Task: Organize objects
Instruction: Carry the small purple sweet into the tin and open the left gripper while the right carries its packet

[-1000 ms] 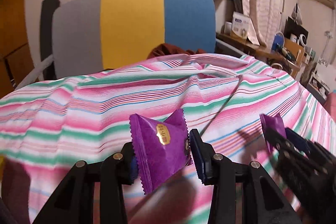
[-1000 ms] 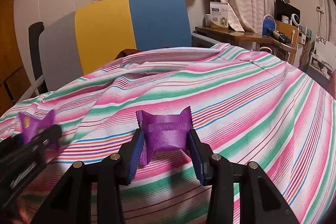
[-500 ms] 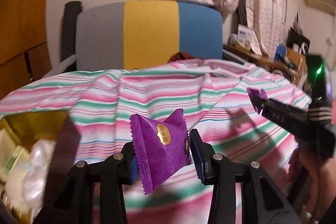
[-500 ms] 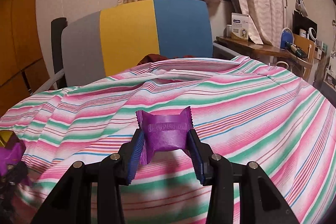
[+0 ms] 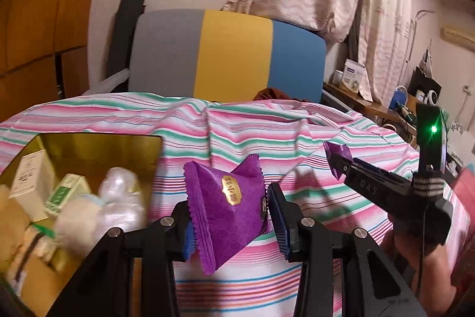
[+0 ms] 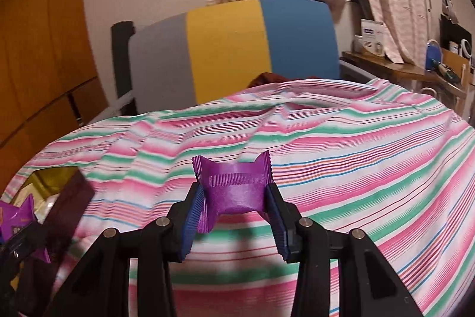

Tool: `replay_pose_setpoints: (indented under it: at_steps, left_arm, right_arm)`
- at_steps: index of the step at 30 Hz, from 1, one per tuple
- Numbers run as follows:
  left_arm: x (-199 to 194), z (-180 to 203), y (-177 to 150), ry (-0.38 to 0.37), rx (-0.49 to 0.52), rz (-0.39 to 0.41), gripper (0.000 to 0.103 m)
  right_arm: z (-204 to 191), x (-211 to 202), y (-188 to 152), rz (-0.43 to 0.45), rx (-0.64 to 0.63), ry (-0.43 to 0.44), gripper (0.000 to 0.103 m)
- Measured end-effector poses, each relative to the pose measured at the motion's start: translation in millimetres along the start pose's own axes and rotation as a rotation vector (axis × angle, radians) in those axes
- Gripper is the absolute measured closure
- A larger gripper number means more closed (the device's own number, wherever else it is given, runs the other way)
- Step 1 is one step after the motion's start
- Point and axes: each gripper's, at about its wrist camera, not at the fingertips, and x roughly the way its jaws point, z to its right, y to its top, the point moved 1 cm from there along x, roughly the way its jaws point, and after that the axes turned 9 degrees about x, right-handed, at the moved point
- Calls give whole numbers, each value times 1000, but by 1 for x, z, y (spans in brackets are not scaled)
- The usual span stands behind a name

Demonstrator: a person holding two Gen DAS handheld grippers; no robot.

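My left gripper [image 5: 230, 222] is shut on a purple snack packet [image 5: 228, 207] with a gold label and holds it above the striped cloth, just right of a gold box [image 5: 98, 147]. My right gripper [image 6: 234, 211] is shut on a second purple packet [image 6: 234, 186], held above the cloth. In the left wrist view the right gripper [image 5: 337, 159] reaches in from the right with its packet [image 5: 337, 150]. In the right wrist view the left gripper and its packet [image 6: 14, 213] show at the lower left, by the gold box [image 6: 50, 177].
The gold box holds small white cartons [image 5: 28, 180], a green-and-white carton [image 5: 65, 192] and white wrapped items [image 5: 118, 198]. A pink, green and white striped cloth [image 6: 356, 153] covers the surface. A grey, yellow and blue chair back [image 6: 231, 49] stands behind. A cluttered shelf [image 5: 371, 103] is at the right.
Both grippers have swung to the left with their packets still held. The gold box has come into view at the left of both views.
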Motion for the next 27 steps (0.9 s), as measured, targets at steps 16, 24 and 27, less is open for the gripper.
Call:
replay_pose_setpoints:
  at_steps: [16, 24, 27]
  left_arm:
    - [-8, -143, 10, 178, -262, -74, 60]
    - [-1, -182, -8, 197, -435, -135, 53]
    - [-8, -181, -13, 208, -424, -124, 29]
  right_arm:
    - [-56, -22, -31, -51, -47, 123, 60]
    - [-93, -30, -51, -96, -85, 204, 60]
    - [-103, -34, -53, -97, -101, 225, 60]
